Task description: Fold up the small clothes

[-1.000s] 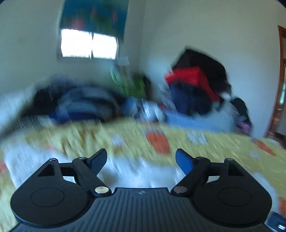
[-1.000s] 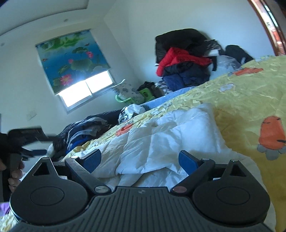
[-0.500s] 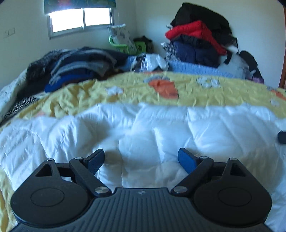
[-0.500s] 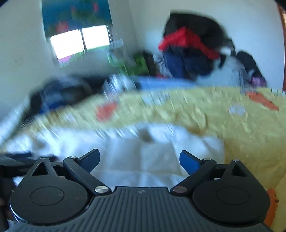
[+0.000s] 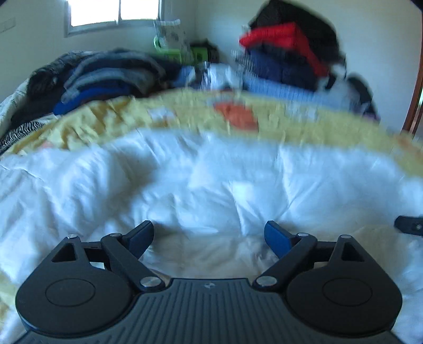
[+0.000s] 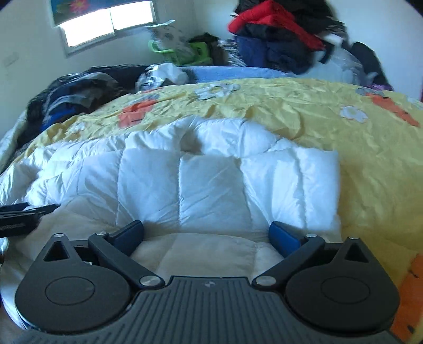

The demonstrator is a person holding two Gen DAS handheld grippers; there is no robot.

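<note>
A white quilted puffy garment [image 6: 211,180] lies spread on a yellow bedspread [image 6: 343,119] with orange and white prints. My right gripper [image 6: 206,229] hovers low over its near right part. Its jaws are wide and closing a little; the cloth lies under them and no pad presses on it. In the blurred left wrist view my left gripper [image 5: 208,230] stands open over the white garment [image 5: 211,185], holding nothing. The left gripper [image 6: 23,211] shows at the left edge of the right wrist view. The right one [image 5: 408,227] peeks in at the right edge of the left wrist view.
A heap of dark and blue clothes [image 6: 74,92] lies at the bed's far left. A pile of red, black and navy clothes [image 6: 277,34] rises at the far right. A green basket [image 6: 179,50] stands under the window [image 6: 105,21]. A wooden door frame [image 5: 415,100] is at the right.
The left view has tipped down from the wall and window onto the white garment and come closer. The right view has levelled out and swung over the garment's right half.
</note>
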